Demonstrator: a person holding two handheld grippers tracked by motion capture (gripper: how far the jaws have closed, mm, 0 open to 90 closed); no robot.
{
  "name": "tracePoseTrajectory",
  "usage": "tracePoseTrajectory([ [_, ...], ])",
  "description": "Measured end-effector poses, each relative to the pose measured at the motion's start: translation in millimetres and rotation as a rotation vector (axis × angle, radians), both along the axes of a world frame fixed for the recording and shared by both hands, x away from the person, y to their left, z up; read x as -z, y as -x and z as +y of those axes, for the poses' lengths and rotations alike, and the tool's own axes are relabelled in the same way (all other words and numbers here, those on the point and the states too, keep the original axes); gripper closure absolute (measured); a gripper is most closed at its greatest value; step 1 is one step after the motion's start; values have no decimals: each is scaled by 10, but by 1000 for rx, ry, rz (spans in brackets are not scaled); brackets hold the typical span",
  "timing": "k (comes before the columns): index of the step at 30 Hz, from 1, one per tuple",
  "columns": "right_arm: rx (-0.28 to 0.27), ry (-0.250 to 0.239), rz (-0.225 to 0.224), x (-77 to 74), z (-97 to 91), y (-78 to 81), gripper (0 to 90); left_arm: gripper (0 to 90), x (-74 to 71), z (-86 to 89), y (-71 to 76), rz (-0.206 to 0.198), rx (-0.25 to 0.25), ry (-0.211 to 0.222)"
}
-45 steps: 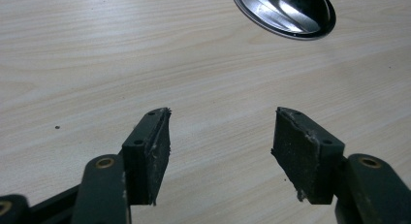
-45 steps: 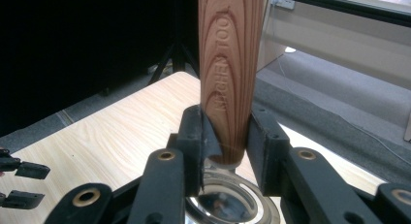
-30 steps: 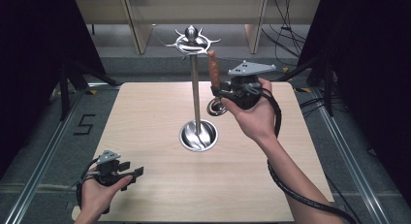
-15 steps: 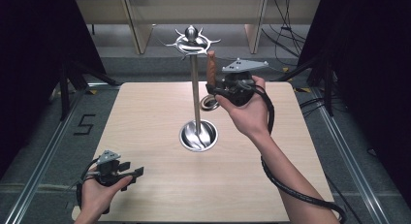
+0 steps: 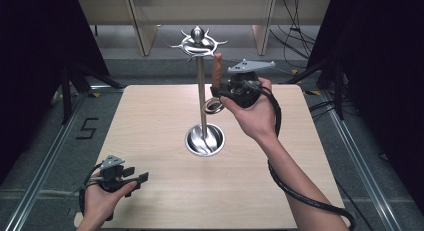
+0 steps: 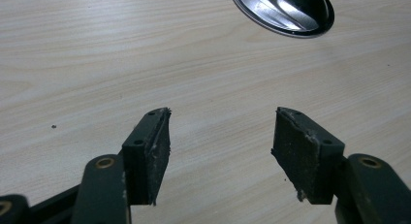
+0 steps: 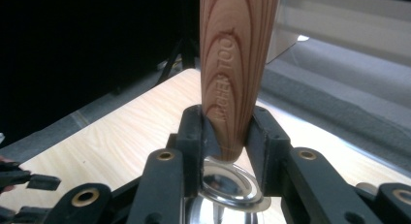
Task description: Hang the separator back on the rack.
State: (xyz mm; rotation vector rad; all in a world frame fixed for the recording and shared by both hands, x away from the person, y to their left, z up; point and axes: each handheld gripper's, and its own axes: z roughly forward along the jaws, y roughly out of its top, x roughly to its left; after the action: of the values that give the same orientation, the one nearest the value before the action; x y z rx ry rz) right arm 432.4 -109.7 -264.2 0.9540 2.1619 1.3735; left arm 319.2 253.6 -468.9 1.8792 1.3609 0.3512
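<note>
A metal stand (image 5: 201, 98) with a ring of hooks (image 5: 198, 42) at its top rises from a round shiny base (image 5: 204, 139) at the middle of the table. Just right of its pole, my right gripper (image 5: 220, 93) is shut on a kitchen tool held upright, with its wooden handle (image 5: 216, 70) up and its metal ring end (image 5: 214, 106) down. In the right gripper view both jaws clamp the lower part of the handle (image 7: 237, 64) above the metal ring (image 7: 228, 185). My left gripper (image 5: 137, 174) rests low near the table's front left, open and holding nothing (image 6: 220, 122).
The light wooden table (image 5: 150, 121) has dark floor and rails on both sides. A cable (image 5: 295, 191) trails from the right gripper along the forearm. The stand's base (image 6: 283, 10) lies ahead of the left gripper. Wooden furniture legs (image 5: 142, 26) stand behind the table.
My right gripper has carried the tool a little left, closer to the stand's pole, and slightly up. The left gripper has stayed where it was.
</note>
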Motion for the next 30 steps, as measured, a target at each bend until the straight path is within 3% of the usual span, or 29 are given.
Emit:
tracePoseTrajectory([
  [3,-2,-4,40,-9,-29,-12,686,376,-1,-1,2,-1,-3,2],
  [7,7,10,33,-19,-47,-7,679,375,5,-7,-3,1,-2,7],
  [9,18,-11,51,-16,-41,19,661,376,2,-6,-1,0,2,2],
  [12,11,-6,25,8,-55,25,622,376,7,-8,-2,4,-3,6],
  [14,22,-14,38,10,-52,43,608,375,7,-8,-2,4,-3,6],
  [20,25,-17,-29,53,-141,97,511,375,1,-2,4,1,-3,2],
  [23,33,5,-92,86,-293,229,481,375,3,4,2,-1,-5,2],
  [26,33,16,-88,143,-404,323,475,376,4,-4,4,-3,-8,8],
  [27,39,41,-78,240,-520,407,474,375,1,-1,5,-2,-6,2],
  [28,39,41,-78,240,-520,407,474,376,1,-1,5,-2,-6,2],
  [29,42,71,-56,387,-655,488,473,376,1,-3,3,-4,-7,2],
  [30,42,71,-56,387,-655,488,473,376,1,-3,3,-4,-7,2],
])
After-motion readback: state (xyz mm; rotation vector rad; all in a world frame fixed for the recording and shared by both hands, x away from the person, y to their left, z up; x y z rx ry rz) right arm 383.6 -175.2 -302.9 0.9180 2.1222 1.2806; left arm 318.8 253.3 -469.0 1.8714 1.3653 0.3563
